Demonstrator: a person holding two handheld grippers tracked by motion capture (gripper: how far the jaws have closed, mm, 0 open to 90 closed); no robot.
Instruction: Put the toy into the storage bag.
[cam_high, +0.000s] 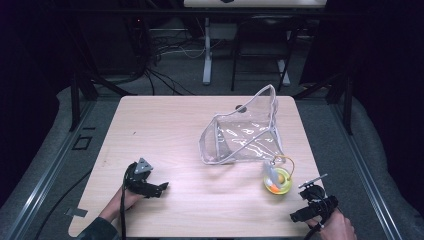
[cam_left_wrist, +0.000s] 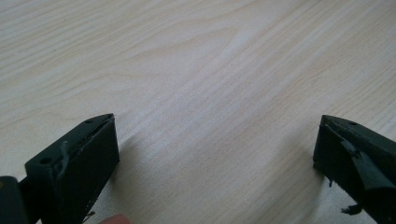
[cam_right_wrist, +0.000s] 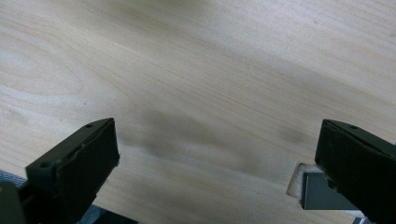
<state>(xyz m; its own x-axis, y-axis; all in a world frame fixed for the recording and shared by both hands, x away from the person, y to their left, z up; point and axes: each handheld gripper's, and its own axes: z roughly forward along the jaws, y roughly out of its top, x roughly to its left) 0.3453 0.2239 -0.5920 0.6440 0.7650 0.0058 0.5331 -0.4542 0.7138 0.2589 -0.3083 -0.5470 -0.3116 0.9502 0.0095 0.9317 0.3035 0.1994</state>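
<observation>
Pouch sits apart — both hand-held grippers, left and right, rest low, jaws spread.

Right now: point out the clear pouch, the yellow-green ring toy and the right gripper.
clear pouch (cam_high: 243, 135), high view, front clear panel.
yellow-green ring toy (cam_high: 279, 181), high view, its middle.
right gripper (cam_high: 305, 216), high view, between its jaw tips.

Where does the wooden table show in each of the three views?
High view: the table sits mid-picture, with a clear bag on its right half.
Left gripper view: the table lies behind the open left tongs.
Right gripper view: the table lies behind the open right tongs, its edge at bottom left.
Shared landmark: the pale wood grain.
</observation>
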